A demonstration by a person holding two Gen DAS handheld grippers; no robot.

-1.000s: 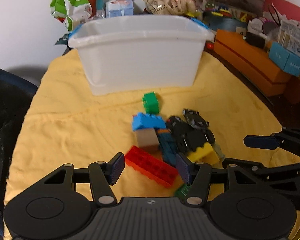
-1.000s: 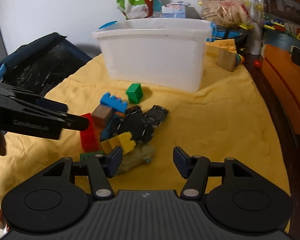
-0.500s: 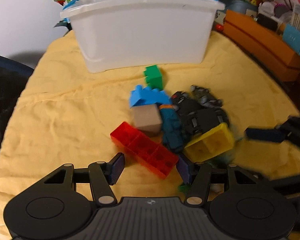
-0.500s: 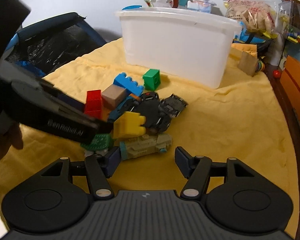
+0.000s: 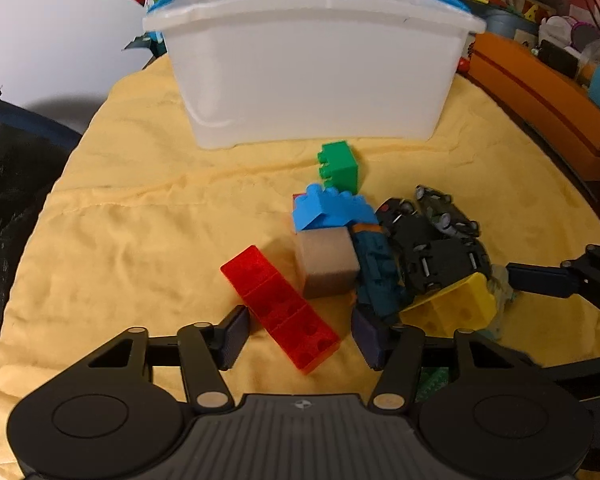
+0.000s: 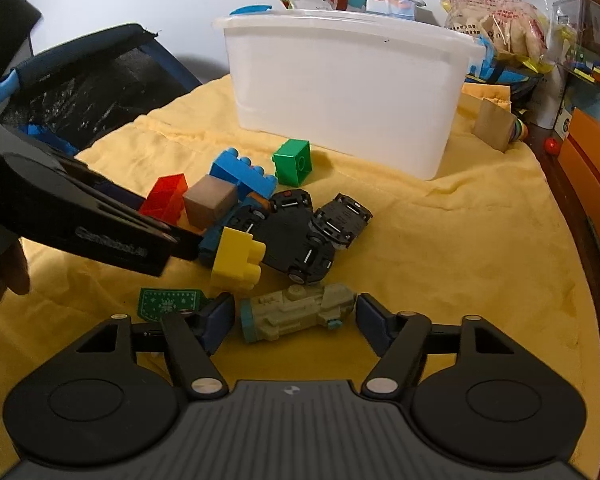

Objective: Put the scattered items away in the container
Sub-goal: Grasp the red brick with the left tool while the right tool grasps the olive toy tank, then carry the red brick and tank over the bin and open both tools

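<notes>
Both tongs stand apart and empty: my left gripper straddles the translucent red studded brick, my right gripper brackets the pale grey-green toy train. The white plastic tub sits well beyond the pile on the yellow cloth.

I judge the red brick lies slanted across my jaws — closing could twist it out or nudge the brown cube just beside it. The train might roll free.

The tub's inside is hidden, and a green patterned piece sits partly behind my right finger — I can't identify it.
</notes>
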